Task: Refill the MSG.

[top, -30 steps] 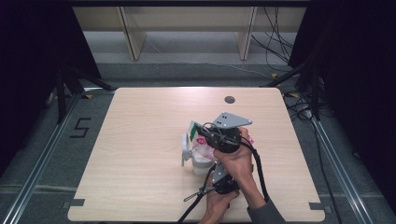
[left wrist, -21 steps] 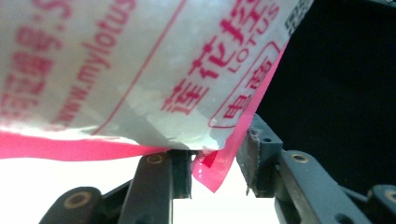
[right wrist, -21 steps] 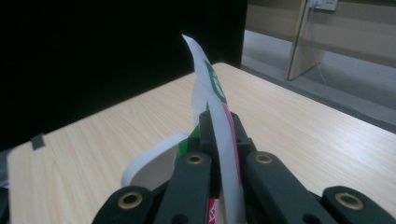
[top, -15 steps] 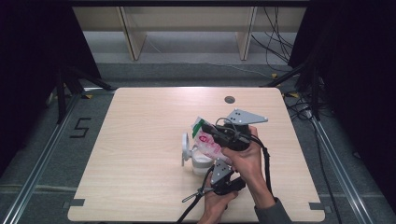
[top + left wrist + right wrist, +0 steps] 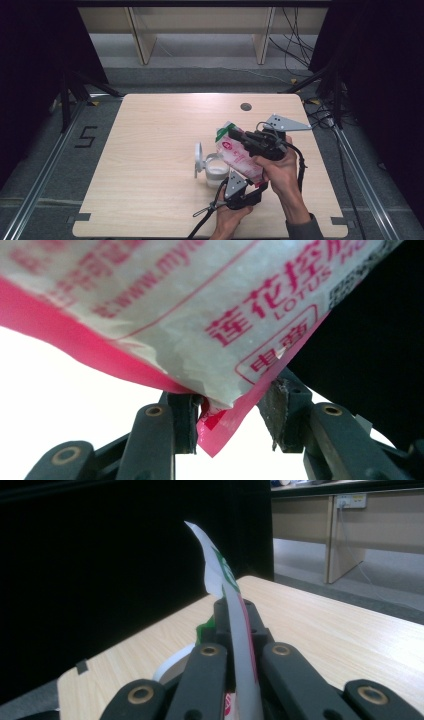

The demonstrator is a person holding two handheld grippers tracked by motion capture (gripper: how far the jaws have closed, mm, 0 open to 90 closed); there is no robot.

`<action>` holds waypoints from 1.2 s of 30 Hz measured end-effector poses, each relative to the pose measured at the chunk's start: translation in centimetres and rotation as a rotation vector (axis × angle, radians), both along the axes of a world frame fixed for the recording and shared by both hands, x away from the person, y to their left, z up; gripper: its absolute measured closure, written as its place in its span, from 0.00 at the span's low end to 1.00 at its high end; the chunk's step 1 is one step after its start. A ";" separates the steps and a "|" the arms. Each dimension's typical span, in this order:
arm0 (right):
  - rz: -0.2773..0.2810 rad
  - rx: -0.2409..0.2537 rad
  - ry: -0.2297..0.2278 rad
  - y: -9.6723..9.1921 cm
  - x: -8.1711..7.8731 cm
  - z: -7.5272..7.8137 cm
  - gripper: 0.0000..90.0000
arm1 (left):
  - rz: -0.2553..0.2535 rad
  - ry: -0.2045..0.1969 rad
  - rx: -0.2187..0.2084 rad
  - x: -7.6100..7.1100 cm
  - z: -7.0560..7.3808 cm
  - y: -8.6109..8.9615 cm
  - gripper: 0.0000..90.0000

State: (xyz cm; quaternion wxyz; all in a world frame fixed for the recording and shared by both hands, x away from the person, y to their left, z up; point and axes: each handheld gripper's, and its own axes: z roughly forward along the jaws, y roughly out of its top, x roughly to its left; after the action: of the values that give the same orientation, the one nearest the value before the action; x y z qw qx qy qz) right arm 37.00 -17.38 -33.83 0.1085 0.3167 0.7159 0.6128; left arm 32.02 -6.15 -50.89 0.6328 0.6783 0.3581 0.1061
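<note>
- A pink-and-white printed packet (image 5: 239, 157) with a green torn top hangs tilted over a white lidded container (image 5: 216, 172) near the front middle of the wooden table (image 5: 150, 150).
- The right gripper (image 5: 235, 136) has its jaws clamped flat on the packet's upper edge; in the right gripper view the thin sheet (image 5: 235, 625) stands pinched between the two black jaws, its torn tip curling above them.
- The left gripper (image 5: 239, 186) sits low at the packet's bottom corner. In the left gripper view that pink corner (image 5: 220, 427) hangs between the jaws, brushing one side while the other jaw stands clear. Its jaws have just been opening, so the grip there is let go.
- The container's round lid (image 5: 198, 159) stands flipped up on its left side, just beside the packet.
- A small dark grommet (image 5: 245, 106) lies well apart near the table's far edge.
- The packet blocks most of the container's mouth from above, so its contents are hard to judge.
- Compared with a second ago, the right hand (image 5: 282, 170) has carried the packet's top rightward and a little higher, stretching the packet out from the container; the left hand (image 5: 230, 215) has held its place.
</note>
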 end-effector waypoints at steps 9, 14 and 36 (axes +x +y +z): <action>-0.004 0.076 -0.002 -2.2 -0.3 0.3 1.00 | 0.007 -0.003 0.048 -0.3 0.6 0.4 0.66; -0.003 0.124 0.002 -3.5 -0.6 0.1 1.00 | -0.005 0.003 0.079 -0.4 0.6 0.8 0.63; -0.016 0.198 0.014 -5.8 -0.6 -1.1 1.00 | -0.027 -0.012 0.133 -1.7 1.2 3.1 0.51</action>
State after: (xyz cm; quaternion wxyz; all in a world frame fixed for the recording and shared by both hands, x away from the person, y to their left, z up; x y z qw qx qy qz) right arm 36.38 -23.23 -34.91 0.0766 0.3359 0.6498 0.6776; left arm 30.33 -3.04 -49.71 0.5899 0.7228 0.3374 0.1250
